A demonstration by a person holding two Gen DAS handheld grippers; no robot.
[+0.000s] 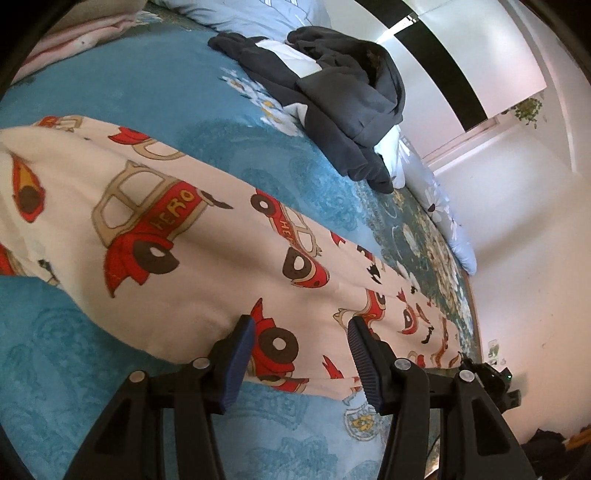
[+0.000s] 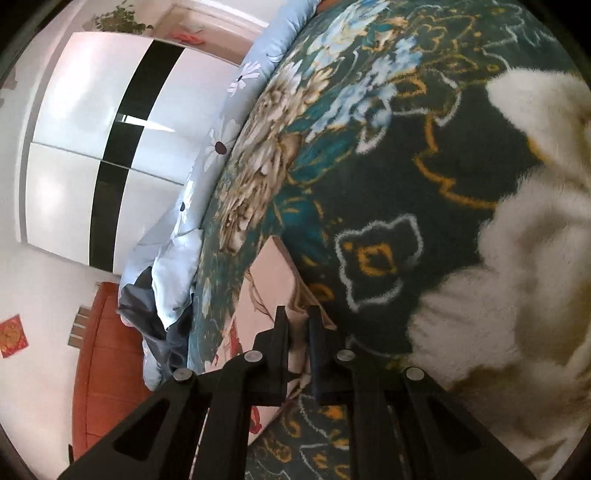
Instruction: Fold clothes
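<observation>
A cream garment [image 1: 166,206] printed with red cars lies stretched across the blue blanket [image 1: 129,85] on the bed. My left gripper [image 1: 301,339] hovers over its near edge. Its blue-padded fingers [image 1: 236,362] stand apart, the cloth lying flat between and under them, not pinched. In the right wrist view my right gripper [image 2: 298,321] is shut on an end of the same cream garment [image 2: 266,273], with the fabric squeezed into the thin gap between its fingers. This end sits at the bed's edge, on the dark floral blanket [image 2: 369,166].
A heap of dark grey clothes [image 1: 332,92] lies at the far side of the bed. Folded pink fabric [image 1: 74,33] sits at the top left. A pale blue flowered duvet [image 2: 177,258] hangs off the bed edge. A white wardrobe [image 2: 74,147] and an orange door [image 2: 103,369] stand beyond.
</observation>
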